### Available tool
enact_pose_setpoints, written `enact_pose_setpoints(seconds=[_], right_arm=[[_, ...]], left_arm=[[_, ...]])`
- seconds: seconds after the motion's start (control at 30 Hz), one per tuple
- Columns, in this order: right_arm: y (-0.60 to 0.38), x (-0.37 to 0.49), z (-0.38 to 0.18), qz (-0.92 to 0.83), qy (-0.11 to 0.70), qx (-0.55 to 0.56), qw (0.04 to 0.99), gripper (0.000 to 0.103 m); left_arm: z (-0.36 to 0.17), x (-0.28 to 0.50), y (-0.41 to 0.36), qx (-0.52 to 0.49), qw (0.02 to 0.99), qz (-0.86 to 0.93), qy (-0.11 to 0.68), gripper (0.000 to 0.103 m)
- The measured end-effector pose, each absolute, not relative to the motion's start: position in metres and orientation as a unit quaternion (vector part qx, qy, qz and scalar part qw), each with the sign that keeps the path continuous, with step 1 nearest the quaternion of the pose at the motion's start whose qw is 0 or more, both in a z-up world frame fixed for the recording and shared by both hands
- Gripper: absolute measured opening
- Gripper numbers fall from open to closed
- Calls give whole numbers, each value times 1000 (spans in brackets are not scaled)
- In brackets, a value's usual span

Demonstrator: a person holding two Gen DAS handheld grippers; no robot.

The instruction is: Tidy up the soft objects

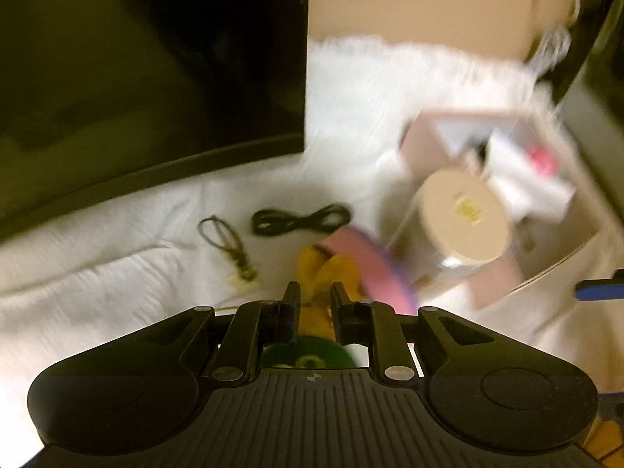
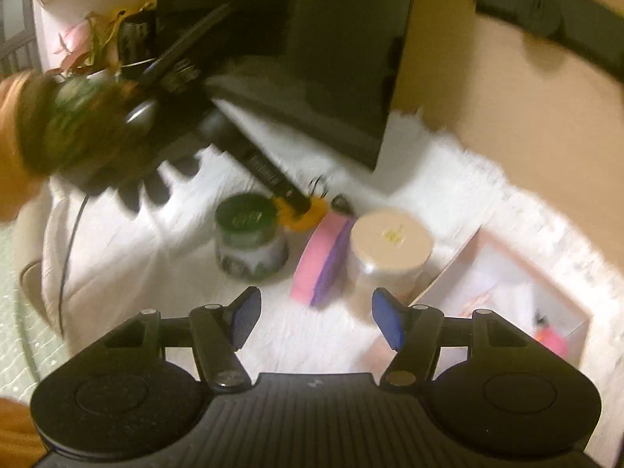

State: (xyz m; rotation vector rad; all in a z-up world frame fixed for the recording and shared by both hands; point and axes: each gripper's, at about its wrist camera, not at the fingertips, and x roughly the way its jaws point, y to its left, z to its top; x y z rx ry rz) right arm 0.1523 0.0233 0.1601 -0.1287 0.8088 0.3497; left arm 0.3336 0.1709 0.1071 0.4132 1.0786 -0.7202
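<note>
A yellow soft object (image 1: 325, 269) lies on the white cloth (image 1: 117, 273). My left gripper (image 1: 316, 292) points down at it, and its narrowly parted fingers stand on either side of it. In the right wrist view the left gripper's fingertips (image 2: 298, 204) sit on the yellow object (image 2: 308, 220). A pink and purple sponge (image 2: 319, 265) stands on edge between a green-lidded jar (image 2: 249, 234) and a beige-lidded jar (image 2: 390, 238). My right gripper (image 2: 318, 321) hovers open just in front of the sponge with nothing between its blue pads (image 2: 245, 318).
An open cardboard box (image 2: 460, 269) with small items stands at the right. A black monitor (image 2: 312, 58) stands behind the objects. A black cord (image 1: 300, 220) and a keychain (image 1: 230, 249) lie on the cloth. A potted plant (image 2: 89, 43) is at the far left.
</note>
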Motion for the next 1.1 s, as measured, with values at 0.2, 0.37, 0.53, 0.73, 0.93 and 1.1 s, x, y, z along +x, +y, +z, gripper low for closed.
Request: enact_pose_setpoints(seconds=[0.2, 0.37, 0.53, 0.73, 0.93, 1.1], right_arm=[[17, 159, 136, 190, 413, -24, 890, 64], [11, 165, 140, 196, 400, -25, 895, 64], [7, 173, 144, 197, 393, -29, 898, 64], [1, 191, 163, 180, 379, -28, 907, 64], [-5, 214, 181, 174, 388, 26, 905, 63], [2, 253, 197, 172, 416, 80, 889, 61]], left_arm=[[79, 354, 154, 199, 731, -344, 554, 32], [56, 363, 151, 176, 703, -346, 595, 21], [76, 360, 170, 119, 743, -340, 565, 15], [117, 360, 220, 33, 816, -303, 492, 14], [158, 347, 273, -8, 868, -256, 425, 13], [166, 336, 331, -57, 887, -223, 400, 13]])
